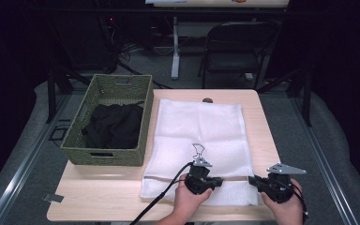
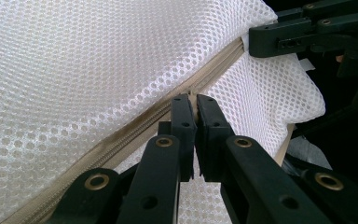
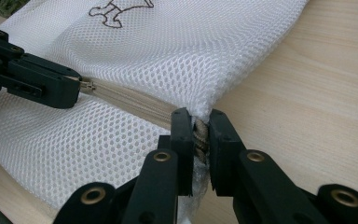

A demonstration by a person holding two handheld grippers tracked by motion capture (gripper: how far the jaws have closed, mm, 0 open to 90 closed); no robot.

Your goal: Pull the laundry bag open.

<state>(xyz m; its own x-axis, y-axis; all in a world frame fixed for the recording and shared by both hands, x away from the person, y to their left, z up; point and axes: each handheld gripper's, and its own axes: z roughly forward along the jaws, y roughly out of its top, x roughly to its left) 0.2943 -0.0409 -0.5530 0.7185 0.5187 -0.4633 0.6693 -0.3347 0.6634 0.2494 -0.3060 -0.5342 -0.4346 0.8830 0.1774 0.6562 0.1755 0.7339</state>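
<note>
A white mesh laundry bag (image 1: 199, 129) lies flat on the wooden table (image 1: 98, 192), its beige zipper (image 2: 135, 127) running along the near end. My left gripper (image 1: 221, 181) (image 2: 196, 105) is shut on the zipper's metal pull (image 3: 87, 87), part way along the zip. My right gripper (image 1: 251, 179) (image 3: 199, 126) is shut on the bag's near right corner (image 3: 200, 137), where the zipper ends. The two grippers face each other, a short stretch of zipper between them. The bag looks flat and empty.
A green woven basket (image 1: 145, 117) holding black clothing (image 1: 115, 124) stands on the table's left side, touching the bag's left edge. Bare wood (image 3: 317, 93) lies to the right of the bag. A black chair (image 1: 236, 47) stands on the floor beyond the table.
</note>
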